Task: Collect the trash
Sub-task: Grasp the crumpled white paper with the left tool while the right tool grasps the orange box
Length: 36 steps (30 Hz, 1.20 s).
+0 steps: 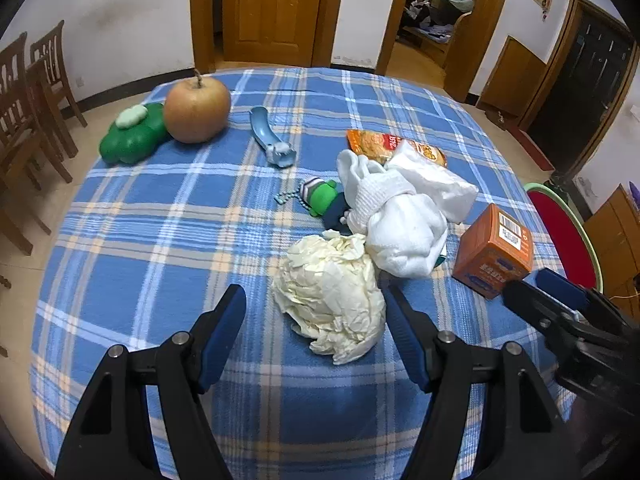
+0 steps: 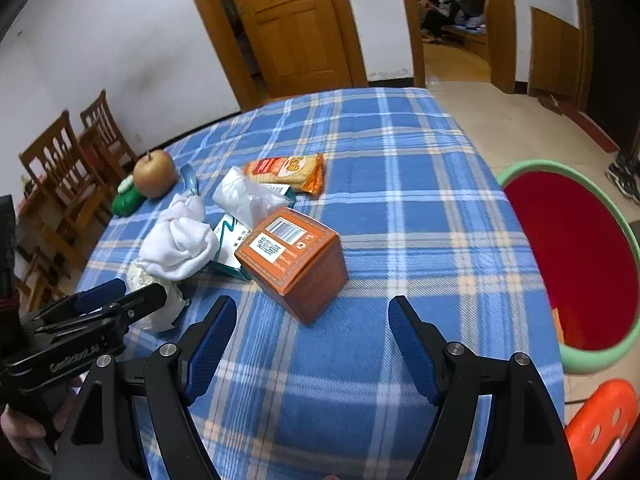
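We held both tools with their jaws wide apart and nothing in them. Our left gripper (image 1: pixel 314 320) straddled the crumpled paper wad (image 1: pixel 330 296), which lay on the plaid table (image 1: pixel 160 220) just ahead at twelve o'clock, its right edge touching, or nearly touching, the right pad. We judged that wad light, soft and springy: it would crush under the pads without slipping, so a pinch across its thick middle looked safest.

Our right gripper (image 2: pixel 312 332) hovered short of the orange box (image 2: pixel 294 258), at about eleven o'clock from it. The box seemed stiff cardboard, probably light, best squeezed across two flat sides. The red bin (image 2: pixel 568 264) with its green rim waited at two o'clock, off the table's edge.

Touching the wad at one o'clock sat the white sock bundle (image 1: pixel 400 224), which could snag. Beyond lay a green keychain toy (image 1: pixel 324 198), a snack packet (image 1: pixel 380 144), an apple (image 1: pixel 197 110) and a green toy (image 1: pixel 132 136), well apart.
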{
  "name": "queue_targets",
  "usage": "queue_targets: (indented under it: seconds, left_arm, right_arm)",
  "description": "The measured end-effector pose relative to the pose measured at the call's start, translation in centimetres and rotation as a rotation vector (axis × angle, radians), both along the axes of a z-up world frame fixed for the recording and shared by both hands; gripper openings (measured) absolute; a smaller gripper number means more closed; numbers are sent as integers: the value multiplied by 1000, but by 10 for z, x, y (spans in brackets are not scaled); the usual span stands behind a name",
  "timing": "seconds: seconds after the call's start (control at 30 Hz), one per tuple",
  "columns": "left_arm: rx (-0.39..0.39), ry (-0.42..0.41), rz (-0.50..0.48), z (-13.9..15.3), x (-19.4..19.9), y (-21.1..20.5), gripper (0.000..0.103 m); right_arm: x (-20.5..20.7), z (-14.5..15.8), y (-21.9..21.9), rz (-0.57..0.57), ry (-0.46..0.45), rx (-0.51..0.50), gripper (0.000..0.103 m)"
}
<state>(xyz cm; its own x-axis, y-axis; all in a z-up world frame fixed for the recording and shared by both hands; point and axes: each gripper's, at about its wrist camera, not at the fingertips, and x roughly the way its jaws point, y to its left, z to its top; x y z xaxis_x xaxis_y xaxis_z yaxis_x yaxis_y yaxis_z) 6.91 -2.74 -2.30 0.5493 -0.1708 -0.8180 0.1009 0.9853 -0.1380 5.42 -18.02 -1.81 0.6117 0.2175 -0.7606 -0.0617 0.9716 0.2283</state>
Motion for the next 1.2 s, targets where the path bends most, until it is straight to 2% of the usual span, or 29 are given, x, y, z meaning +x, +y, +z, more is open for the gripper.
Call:
queue_targets:
  seconds: [0.3, 0.33, 0.37, 0.47, 0.57, 0.63, 0.77, 0.9, 1.03, 1.1, 1.13, 1.17, 1.2]
  left_arm:
    - [-39, 36, -12, -13, 9, 1, 70]
    - [-42, 39, -10, -14, 10, 1, 70]
    - [-41, 29, -11, -14, 9, 1, 70]
    - [-43, 30, -11, -14, 10, 1, 67]
    - [-53, 27, -17, -13, 9, 1, 55]
    - [-58, 24, -17, -12, 8, 3, 52]
    - [-52, 0, -10, -5, 0, 8, 50]
    - [-50, -32, -3, 7, -10, 14, 50]
    - [-41, -73, 26, 21, -20, 24, 50]
    - [-34, -86, 42, 27, -23, 30, 50]
    - [-30, -89, 47, 28, -23, 32, 50]
    - [-24, -93, 52, 30, -23, 34, 50]
    - [-18, -97, 59, 31, -23, 36, 50]
  right_arm:
    - [20, -13, 3, 1, 12, 13, 79]
    - [21, -14, 3, 3, 12, 17, 77]
    - [21, -16, 3, 6, 14, 20, 69]
    - [21, -17, 4, 9, 5, 12, 56]
    - [19, -17, 6, 15, 1, 13, 47]
    - [17, -16, 7, 14, -4, 12, 41]
    - [11, -13, 7, 10, -18, 24, 29]
    - [5, -10, 7, 11, -28, 39, 22]
    - [-2, -4, 11, 14, -47, 25, 22]
    - [-3, 0, 11, 12, -61, 19, 37]
    - [-3, 1, 11, 15, -67, 21, 50]
    - [-3, 3, 10, 16, -75, 25, 58]
    - [-2, 5, 10, 15, -81, 25, 61]
